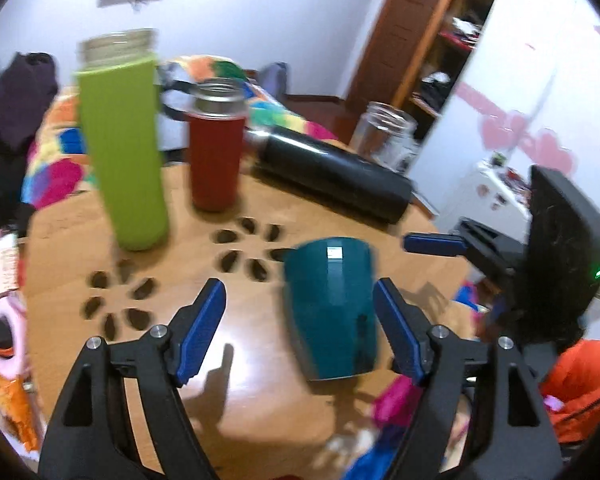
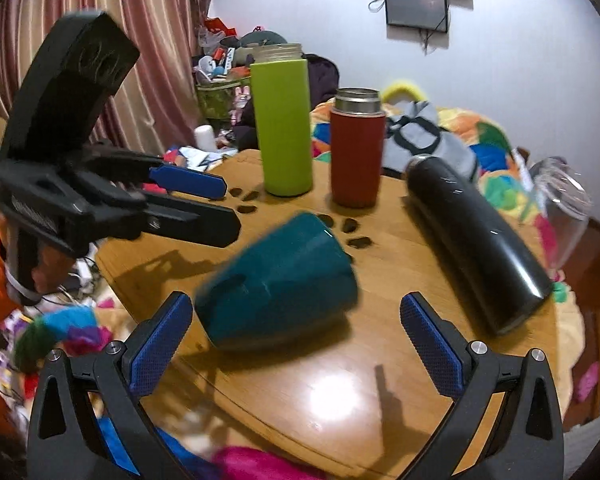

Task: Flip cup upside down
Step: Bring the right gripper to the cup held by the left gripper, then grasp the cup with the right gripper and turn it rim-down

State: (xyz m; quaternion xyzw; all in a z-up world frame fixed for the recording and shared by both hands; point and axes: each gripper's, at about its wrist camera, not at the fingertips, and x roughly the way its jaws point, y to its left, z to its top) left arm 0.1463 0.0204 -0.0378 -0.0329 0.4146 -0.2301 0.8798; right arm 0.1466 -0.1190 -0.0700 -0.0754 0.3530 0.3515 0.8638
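A teal cup (image 1: 332, 312) is on the round wooden table (image 1: 260, 380), tilted over with its base up and its rim low; it also shows in the right wrist view (image 2: 280, 284), blurred. My left gripper (image 1: 300, 296) is open, the cup just inside its right finger, not touching. My right gripper (image 2: 296, 308) is open with the cup between its fingers, near the left one. Each gripper shows in the other's view: the right one (image 1: 432, 243), the left one (image 2: 204, 200).
A green bottle (image 1: 124, 140), a red flask (image 1: 218, 144), a black flask (image 1: 332, 172) lying on its side and a glass jar (image 1: 384, 136) are at the table's far side. Clothes and a colourful blanket (image 1: 60, 168) surround the table.
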